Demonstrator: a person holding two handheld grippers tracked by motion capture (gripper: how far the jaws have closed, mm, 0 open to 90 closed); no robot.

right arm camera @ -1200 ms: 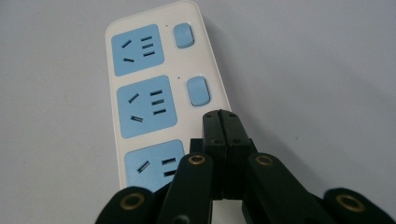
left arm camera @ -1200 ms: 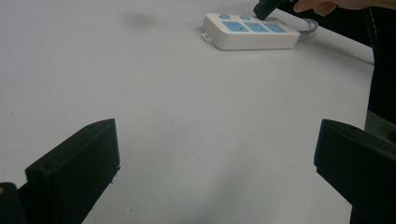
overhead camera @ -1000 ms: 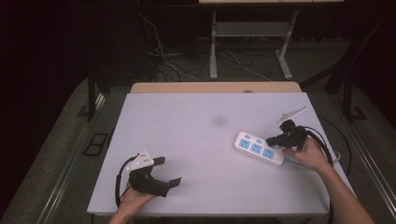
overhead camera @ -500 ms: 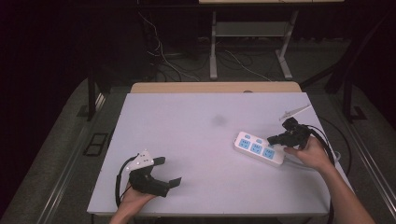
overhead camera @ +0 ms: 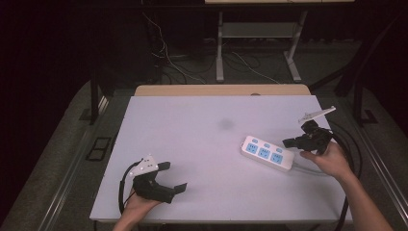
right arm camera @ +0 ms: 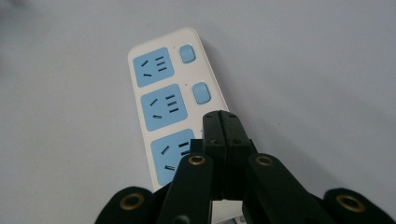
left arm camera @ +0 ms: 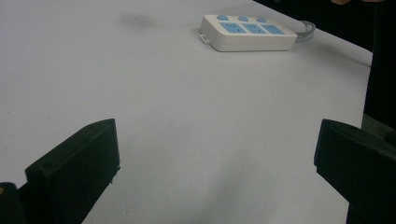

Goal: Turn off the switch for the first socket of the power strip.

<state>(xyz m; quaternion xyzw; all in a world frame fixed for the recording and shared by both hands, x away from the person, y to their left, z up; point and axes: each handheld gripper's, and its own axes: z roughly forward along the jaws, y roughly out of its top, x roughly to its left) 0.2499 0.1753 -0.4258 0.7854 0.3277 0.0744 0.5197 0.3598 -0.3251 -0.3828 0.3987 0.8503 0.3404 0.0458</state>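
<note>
Two black grippers are out over the white tabletop (overhead camera: 192, 130). Near its right edge lies a white plastic power strip with three blue sockets and three blue buttons (overhead camera: 267, 154), flat, with its grey cord (overhead camera: 308, 168) running off toward that edge. Right gripper (overhead camera: 292, 142) hangs just beside the strip's right end, jaws pressed tight together with nothing between them. Left gripper (overhead camera: 171, 177) sits near the front left corner, jaws spread wide and empty. I think the strip is hard and stiff, fairly light, and a bit smooth, so it could slide when poked. Its long sides look like the best place to pinch it, or press a button from above
</note>
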